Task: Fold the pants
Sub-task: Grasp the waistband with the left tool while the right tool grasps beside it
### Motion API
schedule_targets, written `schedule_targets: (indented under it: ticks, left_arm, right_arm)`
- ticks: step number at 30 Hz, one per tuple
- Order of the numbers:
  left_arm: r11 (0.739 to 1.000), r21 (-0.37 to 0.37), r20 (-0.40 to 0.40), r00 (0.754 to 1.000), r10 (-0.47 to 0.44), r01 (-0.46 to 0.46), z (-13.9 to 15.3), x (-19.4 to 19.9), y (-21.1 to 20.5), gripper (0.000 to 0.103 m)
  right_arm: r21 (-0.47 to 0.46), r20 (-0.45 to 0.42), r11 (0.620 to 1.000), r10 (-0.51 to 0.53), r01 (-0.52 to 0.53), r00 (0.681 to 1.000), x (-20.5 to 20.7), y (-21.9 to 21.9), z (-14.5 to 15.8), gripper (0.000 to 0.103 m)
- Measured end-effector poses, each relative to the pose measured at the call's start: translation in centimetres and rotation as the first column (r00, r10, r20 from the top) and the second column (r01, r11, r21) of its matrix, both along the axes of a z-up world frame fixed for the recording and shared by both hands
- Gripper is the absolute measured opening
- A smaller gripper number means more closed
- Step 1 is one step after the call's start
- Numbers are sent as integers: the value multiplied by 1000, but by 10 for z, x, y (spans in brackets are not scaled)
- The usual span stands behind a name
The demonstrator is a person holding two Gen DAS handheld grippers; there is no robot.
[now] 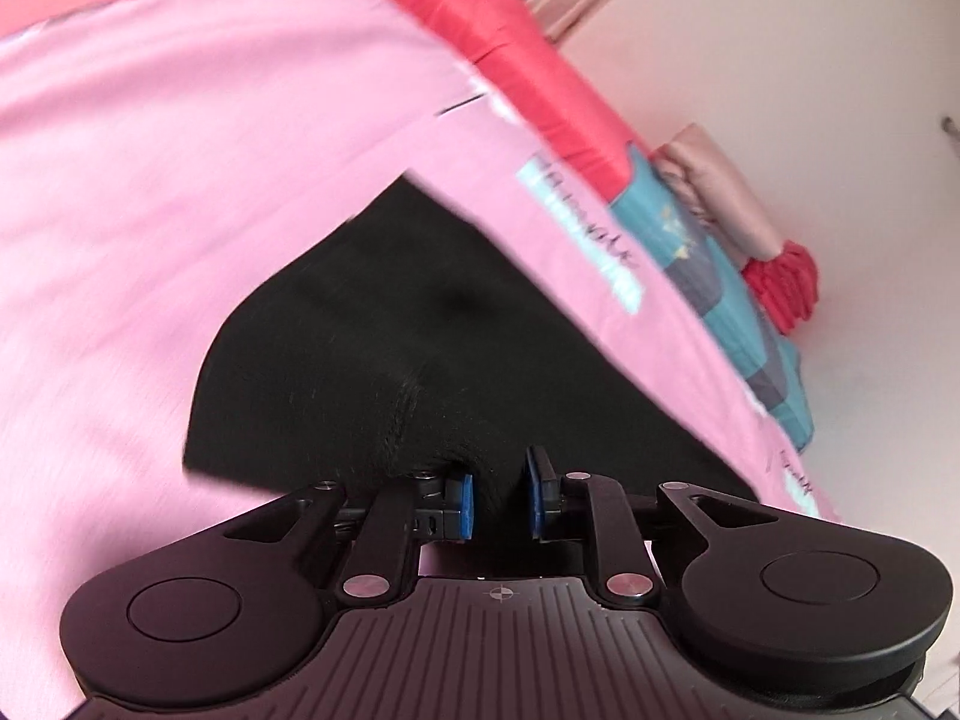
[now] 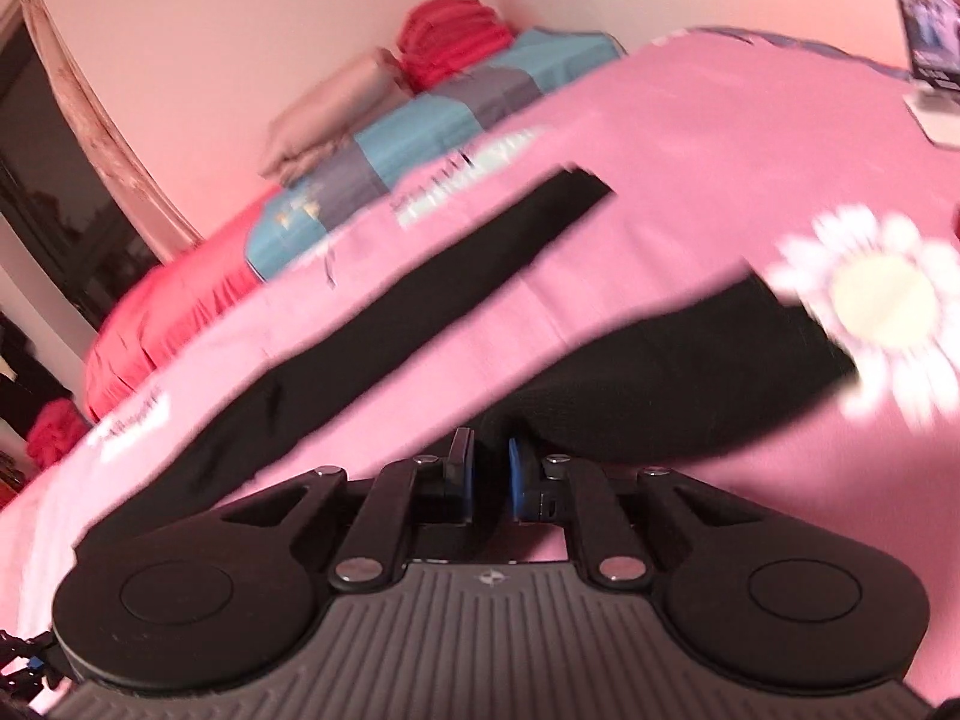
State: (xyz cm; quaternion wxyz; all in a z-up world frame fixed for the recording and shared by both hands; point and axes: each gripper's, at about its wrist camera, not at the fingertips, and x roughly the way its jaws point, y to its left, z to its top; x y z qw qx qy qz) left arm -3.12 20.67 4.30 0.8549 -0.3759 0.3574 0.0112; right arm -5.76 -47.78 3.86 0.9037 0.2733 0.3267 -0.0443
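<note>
A bed covered by a pink sheet (image 2: 690,138) fills both views, with a red blanket (image 1: 528,60) and a blue-and-grey patchwork cover (image 2: 420,138) bunched along its far edge against the wall, and folded beige cloth (image 2: 324,120) stacked there too. On the sheet lie the black pants (image 2: 372,324): in the right wrist view one leg runs as a long dark strip from near left to far right, its end well short of the patchwork cover, while a second black mass (image 2: 690,378) lies to the right of it, just beside a white daisy print (image 2: 876,300). The left claw (image 1: 498,495) is clamped on a bunch of the black fabric (image 1: 420,330), which spreads away from it toward the far side. The right claw (image 2: 489,468) is likewise closed on a fold of black cloth at its tips. Both claws appear to grip the near end, so the long axis stretches away from them; I judge the coming move is to carry that end along the legs. The sheet to the left of the strip offers open room; the frames are motion-blurred, so finer edges are unclear.
</note>
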Motion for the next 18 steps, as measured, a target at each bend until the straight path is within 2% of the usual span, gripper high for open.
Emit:
schedule_targets:
  ticks: [4, 6, 10, 13, 14, 16, 18]
  left_arm:
    - [1000, 12, 16, 1000, -10, 10, 13, 34, 3, 81]
    - [999, 31, 4, 1000, -18, 17, 16, 65, 2, 79]
    - [999, 29, -74, 997, -32, 35, 1, 129, 0, 78]
    - [998, 19, -153, 987, -49, 53, -16, 163, 6, 77]
    - [998, 3, -178, 982, -58, 60, -21, 173, 9, 87]
    - [996, -47, -209, 974, -84, 76, -28, 187, 18, 95]
    - [988, -134, -218, 970, -108, 80, -31, 194, 28, 103]
  right_arm:
    - [20, 38, 1000, 9, -10, 999, 33, 3, 16, 13]
    - [30, 43, 999, 17, -18, 999, 56, 3, 23, 13]
    - [66, 2, 998, 22, -22, 1000, 113, 5, 26, 13]
    - [112, -58, 993, 33, -26, 998, 166, 0, 17, 13]
    - [136, -77, 991, 27, -16, 997, 181, -2, 11, 13]
    - [152, -113, 988, 29, -12, 993, 210, -2, -2, 13]
    - [183, -131, 983, 42, -18, 990, 230, -4, -16, 15]
